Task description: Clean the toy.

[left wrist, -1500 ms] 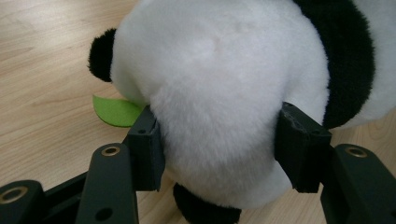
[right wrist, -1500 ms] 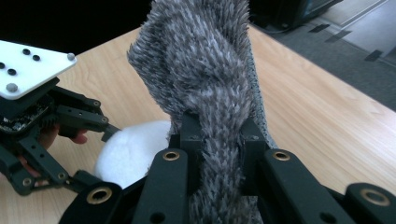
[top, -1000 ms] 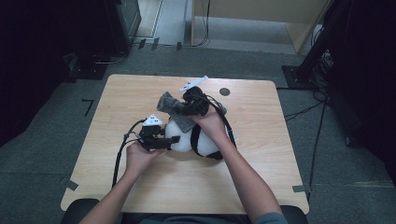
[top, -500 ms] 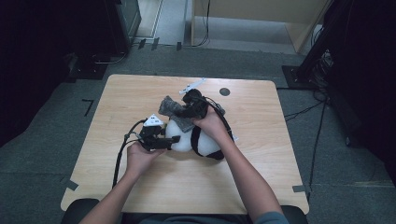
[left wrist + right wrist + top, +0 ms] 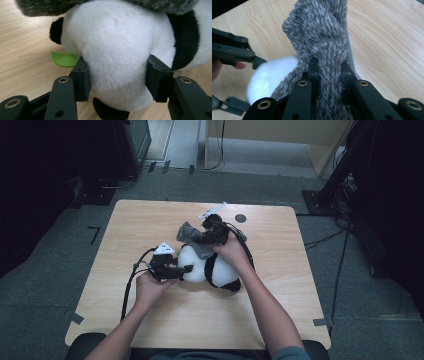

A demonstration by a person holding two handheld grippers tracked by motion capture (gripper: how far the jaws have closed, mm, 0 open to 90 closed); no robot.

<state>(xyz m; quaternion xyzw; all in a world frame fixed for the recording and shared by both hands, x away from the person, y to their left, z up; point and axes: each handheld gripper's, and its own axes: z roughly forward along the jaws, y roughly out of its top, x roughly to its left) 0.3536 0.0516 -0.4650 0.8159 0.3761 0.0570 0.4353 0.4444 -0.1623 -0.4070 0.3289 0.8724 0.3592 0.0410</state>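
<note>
The left gripper (image 5: 117,75) clamped the plush panda (image 5: 117,50) on the bench (image 5: 150,220); its fingers had just tightened. The right gripper (image 5: 328,67) pinched the grey cloth (image 5: 322,32) tightly; draping it over the panda seemed next, needing steady lowering.

- One soft black-and-white plush panda toy (image 5: 212,269) is counted, lying on the bench.
- One shaggy grey fleece cloth (image 5: 194,239) is counted, draped over the panda.
- One small green felt leaf (image 5: 64,59) is seen, at the panda's white head.
- Two black hand-held two-jaw grippers are counted: the left gripper (image 5: 184,270) and the right gripper (image 5: 196,240).
- Two white three-cornered plates are counted, one on top of each gripper.
- Two bare forearms are seen, coming in from the near edge.
- One light wooden bench (image 5: 150,320) with rounded corners is counted.
- One small dark round mark (image 5: 240,218) is seen on the bench top.
</note>
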